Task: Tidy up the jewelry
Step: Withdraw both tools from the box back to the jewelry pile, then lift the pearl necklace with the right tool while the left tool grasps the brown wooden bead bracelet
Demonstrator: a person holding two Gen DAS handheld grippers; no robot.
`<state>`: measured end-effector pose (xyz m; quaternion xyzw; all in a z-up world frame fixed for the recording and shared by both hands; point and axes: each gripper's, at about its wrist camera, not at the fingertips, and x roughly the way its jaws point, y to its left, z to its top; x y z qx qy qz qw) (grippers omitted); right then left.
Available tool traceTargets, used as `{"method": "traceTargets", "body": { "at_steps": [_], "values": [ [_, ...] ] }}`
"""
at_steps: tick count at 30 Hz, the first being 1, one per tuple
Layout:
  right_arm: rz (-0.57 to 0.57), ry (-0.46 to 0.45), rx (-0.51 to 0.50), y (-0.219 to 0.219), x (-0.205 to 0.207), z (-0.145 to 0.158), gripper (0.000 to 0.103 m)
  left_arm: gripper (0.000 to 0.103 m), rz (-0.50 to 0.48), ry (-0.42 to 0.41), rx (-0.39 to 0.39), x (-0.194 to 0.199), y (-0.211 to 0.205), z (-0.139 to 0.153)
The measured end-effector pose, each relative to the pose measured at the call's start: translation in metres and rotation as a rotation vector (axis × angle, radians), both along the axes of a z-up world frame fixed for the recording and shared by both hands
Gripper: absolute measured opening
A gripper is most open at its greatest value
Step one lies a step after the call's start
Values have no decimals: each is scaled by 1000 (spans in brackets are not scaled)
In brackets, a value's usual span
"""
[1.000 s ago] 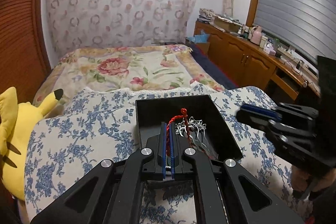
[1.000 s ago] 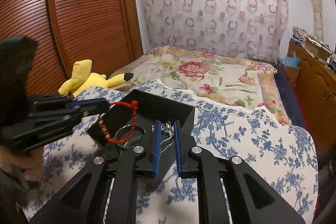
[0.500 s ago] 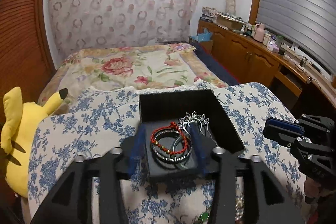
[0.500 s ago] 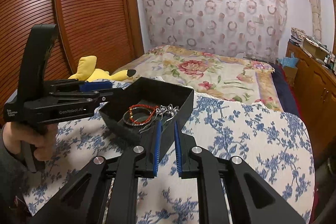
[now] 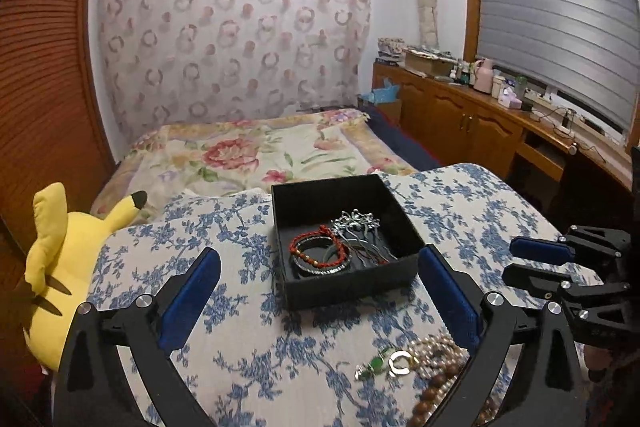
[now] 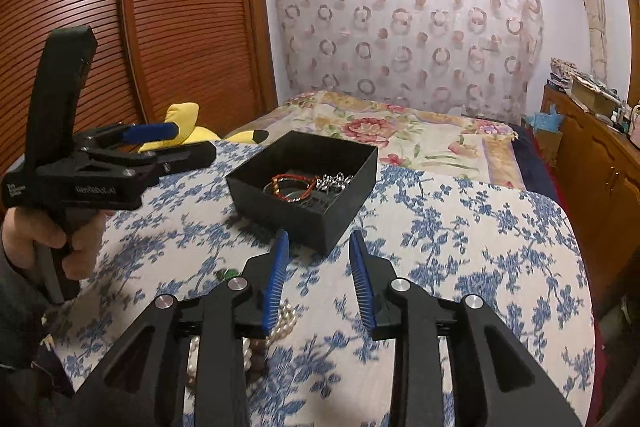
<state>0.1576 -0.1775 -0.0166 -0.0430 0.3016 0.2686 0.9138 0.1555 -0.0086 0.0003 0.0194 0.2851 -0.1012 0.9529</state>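
A black open box (image 5: 316,291) (image 6: 276,215) sits on the blue-flowered cloth. Inside lie a red cord bracelet (image 5: 320,251) (image 6: 288,183), dark bangles and a silver hair comb (image 5: 356,221) (image 6: 334,181). My left gripper (image 5: 320,287) is wide open and empty, its fingers either side of the box's near edge. My right gripper (image 6: 318,267) is open and empty, just short of the box's near corner; it also shows in the left wrist view (image 5: 536,259). Loose jewelry lies nearer me: a green-stone pendant (image 5: 378,365), brown beads (image 5: 436,387) and pearls (image 6: 282,319).
A yellow plush toy (image 5: 60,267) (image 6: 188,123) lies at the cloth's left edge. Beyond the box is a bed with a floral cover (image 5: 248,155). Wooden cabinets (image 5: 460,123) run along the right. A slatted wooden wardrobe (image 6: 160,27) stands at the left.
My left gripper let the red bracelet drop into the box, opened wide and drew back. My right gripper also opened and pulled back from the box.
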Motion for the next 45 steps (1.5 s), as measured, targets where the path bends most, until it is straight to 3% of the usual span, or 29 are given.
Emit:
{"method": "traceTargets", "body": {
  "at_steps": [4,10,23,31,37,41,45],
  "values": [
    [-4,1,-4,-2,-14,-1,44,95,-6,-5,-14,-15,0,1],
    [-4,17,-3,-5,-30,-7,46,95,-19,-1,-10,-31,-1,-4],
    [9,118,0,-12,-45,-35,46,95,-26,98,-19,-61,6,-45],
    [72,154,-4,12,-44,-43,46,95,-24,140,-25,-70,8,-61],
    [101,188,-42,28,-36,-50,35,95,-26,144,-33,-73,9,-63],
    [113,190,-59,31,-34,-52,9,95,-21,151,-42,-74,12,-66],
    [129,162,-47,30,-37,-44,9,95,-22,159,-43,-74,11,-68]
  ]
}}
